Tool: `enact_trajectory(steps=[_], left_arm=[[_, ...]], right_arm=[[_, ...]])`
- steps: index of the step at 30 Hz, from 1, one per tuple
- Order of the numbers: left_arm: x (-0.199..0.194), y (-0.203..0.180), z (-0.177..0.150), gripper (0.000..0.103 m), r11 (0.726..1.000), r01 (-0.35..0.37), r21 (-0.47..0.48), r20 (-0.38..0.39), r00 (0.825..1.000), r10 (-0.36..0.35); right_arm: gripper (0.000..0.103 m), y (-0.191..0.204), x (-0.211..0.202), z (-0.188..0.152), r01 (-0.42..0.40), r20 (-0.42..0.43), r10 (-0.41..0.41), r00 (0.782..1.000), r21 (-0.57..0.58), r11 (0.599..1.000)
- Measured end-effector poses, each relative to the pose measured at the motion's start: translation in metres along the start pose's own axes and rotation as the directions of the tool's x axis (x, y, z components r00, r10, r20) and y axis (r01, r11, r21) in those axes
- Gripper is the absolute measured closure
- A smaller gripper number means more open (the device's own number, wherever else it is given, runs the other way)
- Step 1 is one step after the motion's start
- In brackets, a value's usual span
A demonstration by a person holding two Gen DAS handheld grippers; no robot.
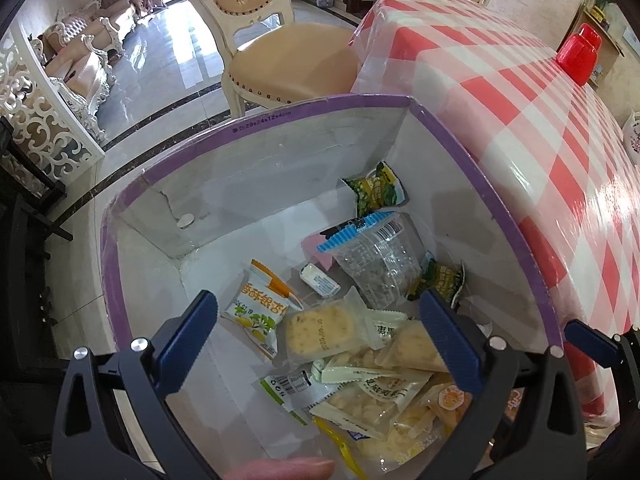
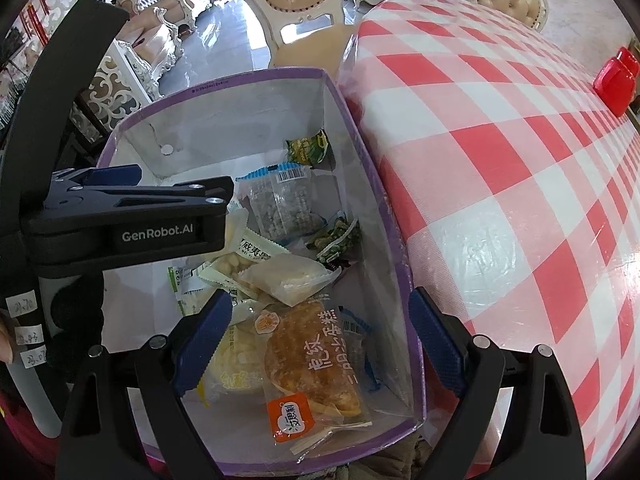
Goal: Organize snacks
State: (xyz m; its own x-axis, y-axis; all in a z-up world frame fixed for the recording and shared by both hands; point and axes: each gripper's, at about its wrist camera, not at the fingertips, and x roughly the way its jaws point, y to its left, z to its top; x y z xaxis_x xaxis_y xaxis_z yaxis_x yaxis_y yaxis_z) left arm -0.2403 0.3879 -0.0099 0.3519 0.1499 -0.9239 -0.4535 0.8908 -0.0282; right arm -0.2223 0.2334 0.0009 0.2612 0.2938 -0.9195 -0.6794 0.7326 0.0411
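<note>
hovering over box [image 1: 516,216] | snack packets [image 1: 384,364] below | both fingers [image 2: 204,344] spread, holding nothing

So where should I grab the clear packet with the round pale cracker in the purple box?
Grip the round cracker packet by its crimped top edge, coming straight down from above: it lies flat on the other snacks in the purple-rimmed box, and the edge pinches thin without crushing the cracker.

Open left gripper [image 1: 318,344] hovers over a purple-rimmed box [image 1: 256,120] of snack packets [image 1: 320,332]; checked table [image 1: 520,92] at two o'clock, possibly touching.
</note>
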Motion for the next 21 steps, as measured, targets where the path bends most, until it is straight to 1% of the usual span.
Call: enact_trajectory(steps=[9,12,13,21], left_arm=[[0.0007,0.0002,-0.0002,0.002,1.000,-0.002,-0.004,0.000,1.000,0.002],[-0.0031,-0.0009,-0.0016,0.002,0.999,-0.035,0.001,0.030,0.999,0.035],[-0.0036,-0.0011,-0.0013,0.002,0.999,-0.035,0.002,0.031,0.999,0.034],[0.0012,0.0026,0.0009,0.002,1.000,-0.020,-0.014,0.002,1.000,0.020]], right_arm=[[0.016,0.0011,0.0016,-0.0001,-0.001,-0.004,0.001,1.000,0.000,1.000],[0.016,0.0009,0.0016,0.0000,0.001,-0.004,-0.001,1.000,0.000,1.000],[0.016,0.0006,0.0017,0.0001,0.000,-0.005,0.000,1.000,0.000,1.000],[0.016,0.0014,0.0029,-0.0013,-0.002,-0.006,0.002,1.000,0.001,1.000]])
